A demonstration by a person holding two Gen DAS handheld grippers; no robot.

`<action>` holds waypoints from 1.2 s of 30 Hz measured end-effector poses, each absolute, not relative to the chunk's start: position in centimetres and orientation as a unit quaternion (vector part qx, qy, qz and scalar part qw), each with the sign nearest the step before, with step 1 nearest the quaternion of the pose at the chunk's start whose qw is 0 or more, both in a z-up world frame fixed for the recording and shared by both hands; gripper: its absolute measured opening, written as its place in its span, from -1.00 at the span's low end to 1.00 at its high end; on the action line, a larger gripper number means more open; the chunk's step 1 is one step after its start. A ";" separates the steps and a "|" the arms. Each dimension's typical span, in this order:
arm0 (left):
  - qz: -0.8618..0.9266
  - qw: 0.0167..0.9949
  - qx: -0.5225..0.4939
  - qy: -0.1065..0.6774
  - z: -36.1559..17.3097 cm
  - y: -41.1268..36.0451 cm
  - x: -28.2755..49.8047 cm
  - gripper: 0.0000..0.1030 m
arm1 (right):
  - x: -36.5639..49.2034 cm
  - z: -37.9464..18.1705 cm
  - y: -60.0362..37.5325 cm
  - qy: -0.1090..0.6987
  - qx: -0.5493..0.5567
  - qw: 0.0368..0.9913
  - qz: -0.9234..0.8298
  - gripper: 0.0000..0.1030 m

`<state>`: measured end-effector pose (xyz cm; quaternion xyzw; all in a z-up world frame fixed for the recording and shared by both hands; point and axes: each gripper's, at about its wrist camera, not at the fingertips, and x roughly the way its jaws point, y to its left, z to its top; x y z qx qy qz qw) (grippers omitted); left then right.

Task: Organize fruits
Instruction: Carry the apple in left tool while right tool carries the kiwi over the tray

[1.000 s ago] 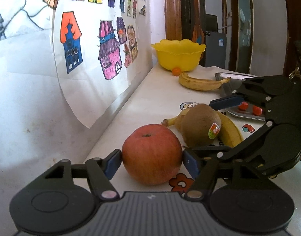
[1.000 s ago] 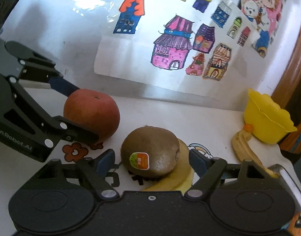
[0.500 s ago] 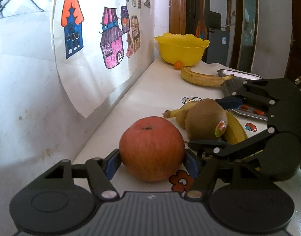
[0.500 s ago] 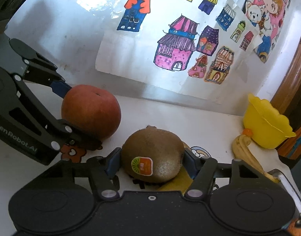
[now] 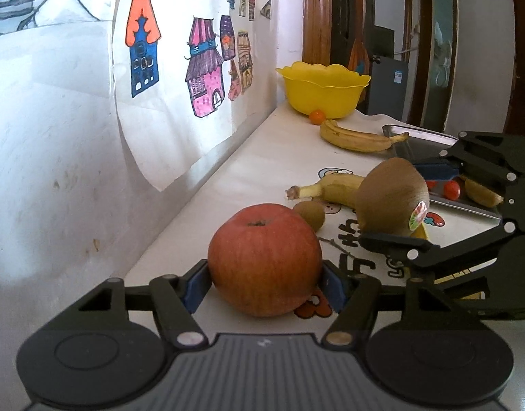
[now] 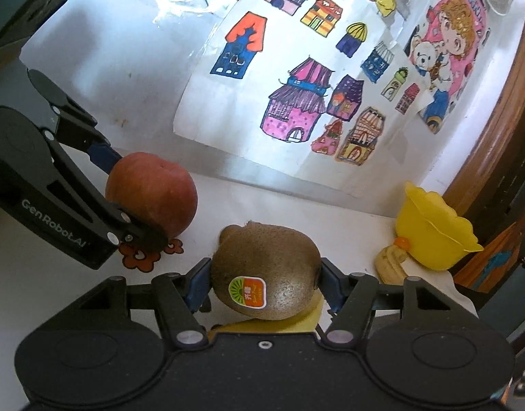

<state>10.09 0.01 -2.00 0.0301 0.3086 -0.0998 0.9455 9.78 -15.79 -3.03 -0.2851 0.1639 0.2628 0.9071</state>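
— Red apple (image 5: 264,260) first: where is it?

— Right between the blue pads (image 5: 193,286) of the left tongs (image 5: 264,282), both pads pressed to its sides. It looks lifted a little off the white surface (image 5: 255,171).

— And the right tongs (image 6: 264,289)?

— Clamped on the big brown kiwi (image 6: 266,270), sticker facing the camera. Their jaws have just been closing, and now the pads touch both sides of the fruit. A banana (image 6: 307,318) lies directly under it.

— How do the two tongs stand to each other?

— Side by side. From the left tongs, the kiwi sits ahead and to the right; a small kiwi (image 5: 309,214) lies just beyond the apple.

— Further out?

— Past the right tongs, a metal tray (image 5: 464,202) with small red fruits (image 5: 452,189). Beyond that another banana (image 5: 358,137), a small orange fruit (image 5: 316,116) touching the yellow bowl (image 5: 322,89), at the far end of the surface.

— To the left?

— Wall with house drawings (image 5: 197,68), running alongside both tongs.
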 end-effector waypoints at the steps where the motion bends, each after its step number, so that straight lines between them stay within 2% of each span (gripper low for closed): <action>1: -0.102 0.945 0.029 0.308 -2.0 -0.1 10.0 0.39 | 9.5 -2.9 -16.0 0.163 -0.284 0.908 0.262 0.29; 18: -0.102 0.947 0.028 0.303 -2.1 -1.4 9.3 0.38 | 7.8 -2.6 -17.7 0.149 -0.273 0.919 0.243 0.29; 36: -0.137 0.956 -0.001 0.259 1.1 -5.5 12.2 0.38 | 7.7 -0.7 -22.1 0.107 -0.258 0.943 0.180 0.29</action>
